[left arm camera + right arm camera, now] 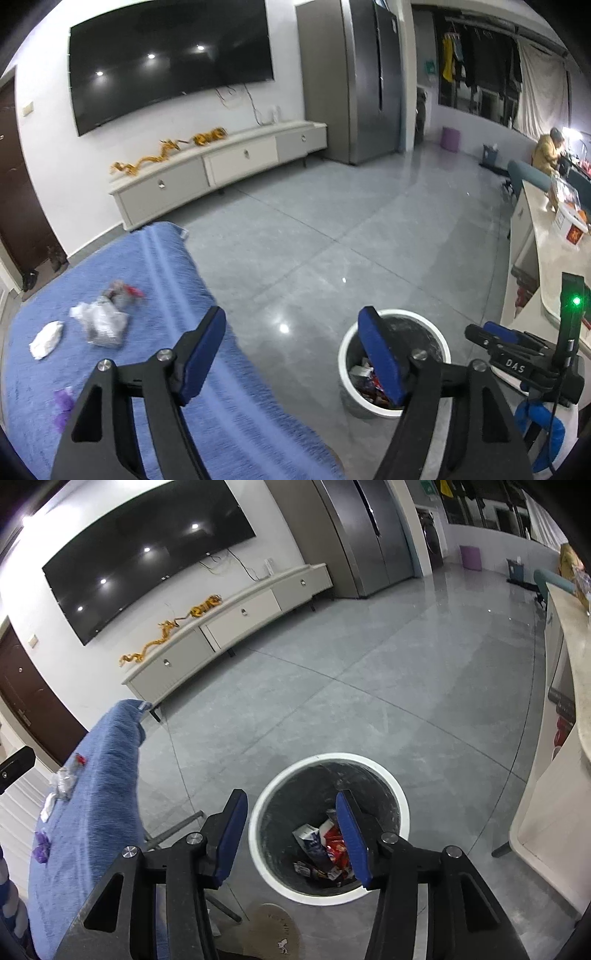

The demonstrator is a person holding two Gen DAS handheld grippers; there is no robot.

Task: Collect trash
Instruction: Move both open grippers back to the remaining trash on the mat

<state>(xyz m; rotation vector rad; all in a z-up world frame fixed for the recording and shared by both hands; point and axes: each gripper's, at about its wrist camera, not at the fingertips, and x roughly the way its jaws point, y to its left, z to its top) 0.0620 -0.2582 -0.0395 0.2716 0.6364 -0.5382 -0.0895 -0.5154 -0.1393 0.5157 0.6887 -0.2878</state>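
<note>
A blue towel-covered table (155, 266) holds trash: a crumpled clear plastic bag (103, 321), a white paper wad (46, 338), a red and grey wrapper (123, 290) and a purple wrapper (62, 402). My left gripper (295, 354) is open and empty above the table's right edge. A white-rimmed bin (328, 827) on the floor holds several wrappers and cartons. My right gripper (291, 838) is open and empty just above the bin; it also shows in the left wrist view (495, 332). The bin shows there too (393, 363). The table trash shows at the right wrist view's left (64, 782).
A low white TV cabinet (221, 162) stands under a wall TV (170, 59). A grey fridge (354, 77) is at the back. A beige counter (546, 251) runs along the right. A round mat (273, 930) lies near the bin. Grey tile floor (332, 229) lies between.
</note>
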